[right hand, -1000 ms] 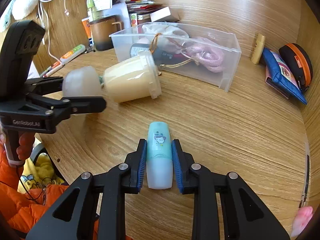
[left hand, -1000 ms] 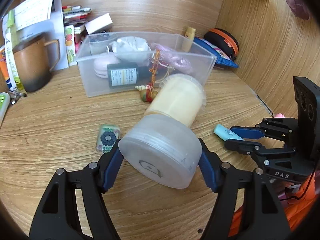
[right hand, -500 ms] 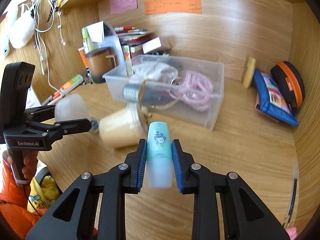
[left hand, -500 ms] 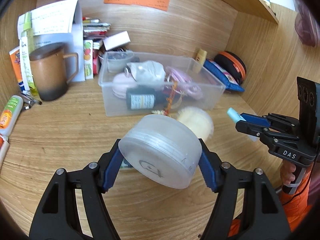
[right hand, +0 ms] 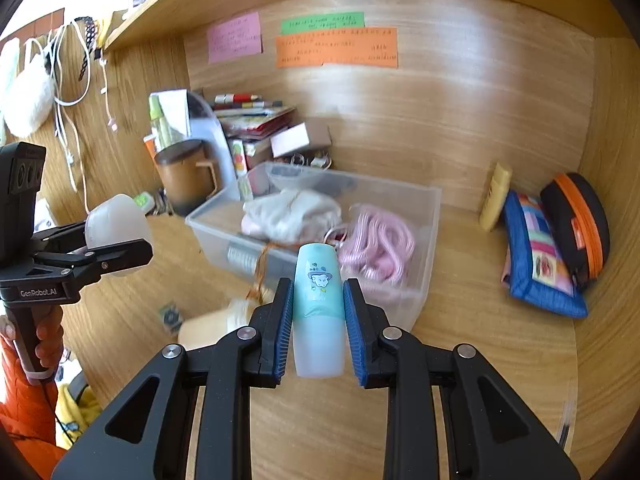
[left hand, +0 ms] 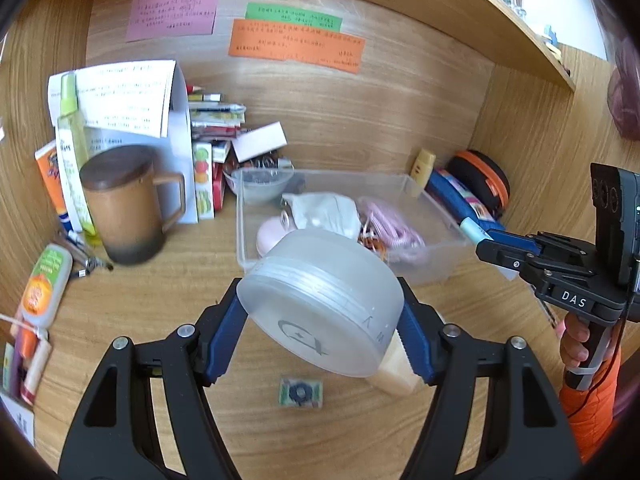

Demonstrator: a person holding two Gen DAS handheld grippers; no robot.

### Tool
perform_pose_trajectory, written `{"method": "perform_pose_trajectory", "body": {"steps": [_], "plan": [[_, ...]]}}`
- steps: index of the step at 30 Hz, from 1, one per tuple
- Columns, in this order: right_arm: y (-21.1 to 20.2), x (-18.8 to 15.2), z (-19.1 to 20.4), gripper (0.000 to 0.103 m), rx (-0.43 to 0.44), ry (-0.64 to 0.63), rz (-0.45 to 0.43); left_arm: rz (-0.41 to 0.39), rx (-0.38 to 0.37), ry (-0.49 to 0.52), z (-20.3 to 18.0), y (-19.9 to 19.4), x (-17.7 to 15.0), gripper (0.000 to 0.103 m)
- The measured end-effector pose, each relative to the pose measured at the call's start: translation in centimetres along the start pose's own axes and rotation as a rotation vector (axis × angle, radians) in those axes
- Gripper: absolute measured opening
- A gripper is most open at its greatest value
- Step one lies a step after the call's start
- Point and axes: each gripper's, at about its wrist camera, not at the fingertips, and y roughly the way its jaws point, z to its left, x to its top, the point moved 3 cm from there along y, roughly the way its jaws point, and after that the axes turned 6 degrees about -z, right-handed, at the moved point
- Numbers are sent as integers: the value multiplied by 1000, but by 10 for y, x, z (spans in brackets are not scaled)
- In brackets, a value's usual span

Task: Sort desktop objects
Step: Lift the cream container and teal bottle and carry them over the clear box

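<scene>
- My left claw grips a frosted, cream-bodied jar by its wide cap, blue pads pressed on both sides; the jar hangs in the air above the counter, its cream body pointing down and away behind the cap.
- My right claw is clamped on a small mint-green tube with a cartoon face, held upright between the pads and clear of the counter.
- The clear plastic bin sits just beyond both claws, its top open; inside lie a white crumpled bag and a pink coiled cord, with bare room near the right wall.
- The bin's near rim lies just beyond the tube's tip in the right wrist view.
- A small green-and-black square packet lies flat on the counter below the jar, apart from everything else.
- Left of the bin, a brown mug stands upright, close to the bin's left wall but not touching.
- Right of the bin, a yellow tube leans on the back wall, beside a blue patchwork pouch and an orange-zipped black case; open wood separates them from the bin.
- The near counter in front of the bin is mostly free wood.
</scene>
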Motion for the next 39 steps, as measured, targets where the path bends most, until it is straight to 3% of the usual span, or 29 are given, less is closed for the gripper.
{"method": "perform_pose_trajectory", "body": {"steps": [8, 17, 26, 39], "plan": [[12, 26, -6, 23, -3, -10, -36, -28, 9, -17, 14, 17, 30, 70], [39, 42, -18, 23, -11, -7, -16, -7, 25, -29, 29, 48, 45, 70], [63, 54, -22, 23, -17, -20, 7, 38, 21, -32, 38, 78, 45, 70], [103, 38, -34, 23, -23, 33, 97, 96, 32, 12, 35, 103, 32, 70]]}}
